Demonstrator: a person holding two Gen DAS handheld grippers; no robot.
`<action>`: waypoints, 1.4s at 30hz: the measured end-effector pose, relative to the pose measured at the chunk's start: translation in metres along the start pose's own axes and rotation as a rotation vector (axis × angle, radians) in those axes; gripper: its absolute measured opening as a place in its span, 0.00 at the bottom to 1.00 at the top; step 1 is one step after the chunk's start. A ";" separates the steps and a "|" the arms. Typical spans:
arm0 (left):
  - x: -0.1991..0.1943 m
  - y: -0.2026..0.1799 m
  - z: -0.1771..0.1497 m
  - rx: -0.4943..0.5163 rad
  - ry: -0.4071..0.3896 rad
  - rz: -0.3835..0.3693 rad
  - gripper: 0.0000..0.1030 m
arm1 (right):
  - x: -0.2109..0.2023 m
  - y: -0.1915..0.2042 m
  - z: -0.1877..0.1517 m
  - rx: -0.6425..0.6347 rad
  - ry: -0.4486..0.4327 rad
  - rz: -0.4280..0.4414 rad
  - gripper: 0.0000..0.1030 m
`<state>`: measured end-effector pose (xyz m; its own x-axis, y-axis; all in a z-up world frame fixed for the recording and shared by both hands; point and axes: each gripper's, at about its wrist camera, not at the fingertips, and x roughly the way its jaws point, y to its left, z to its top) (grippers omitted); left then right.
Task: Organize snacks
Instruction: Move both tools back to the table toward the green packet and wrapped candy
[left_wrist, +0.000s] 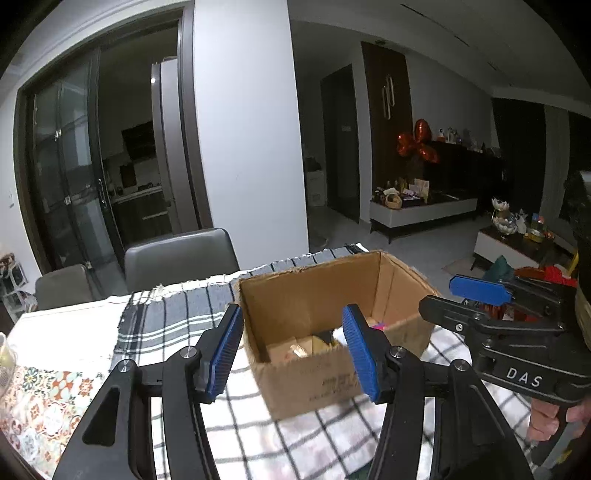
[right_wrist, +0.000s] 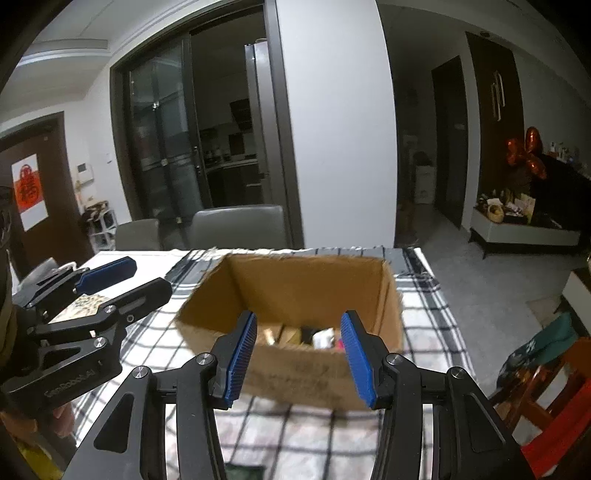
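Both claws released, nothing gripped: left claw (left_wrist: 293, 354) and right claw (right_wrist: 298, 360) hang side by side in front of the cardboard box (right_wrist: 295, 291). Box sits open on the checked cloth (right_wrist: 314, 435) over the worktop, snacks (right_wrist: 295, 335) lying at its bottom.

A table (right_wrist: 110, 258) under a checked cloth (right_wrist: 155, 343) carries an open cardboard box (right_wrist: 306, 373).

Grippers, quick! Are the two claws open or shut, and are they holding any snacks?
Left gripper: open, holding nothing, above the near side of the cardboard box.
Right gripper: open, holding nothing, aimed at the same box.
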<state>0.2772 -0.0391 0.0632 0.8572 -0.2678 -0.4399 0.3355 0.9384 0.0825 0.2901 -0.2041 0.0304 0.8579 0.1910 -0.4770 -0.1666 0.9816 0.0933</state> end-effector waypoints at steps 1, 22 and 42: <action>-0.006 0.000 -0.003 0.007 -0.002 0.004 0.53 | -0.002 0.002 -0.002 -0.001 0.001 0.004 0.47; -0.043 0.007 -0.076 0.117 0.057 -0.060 0.53 | -0.012 0.047 -0.073 0.021 0.127 0.042 0.47; -0.006 0.003 -0.155 0.164 0.284 -0.231 0.53 | 0.021 0.064 -0.139 -0.017 0.348 0.068 0.47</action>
<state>0.2126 -0.0014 -0.0722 0.6176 -0.3752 -0.6913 0.5845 0.8070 0.0842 0.2300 -0.1373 -0.0953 0.6279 0.2413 -0.7400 -0.2280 0.9660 0.1216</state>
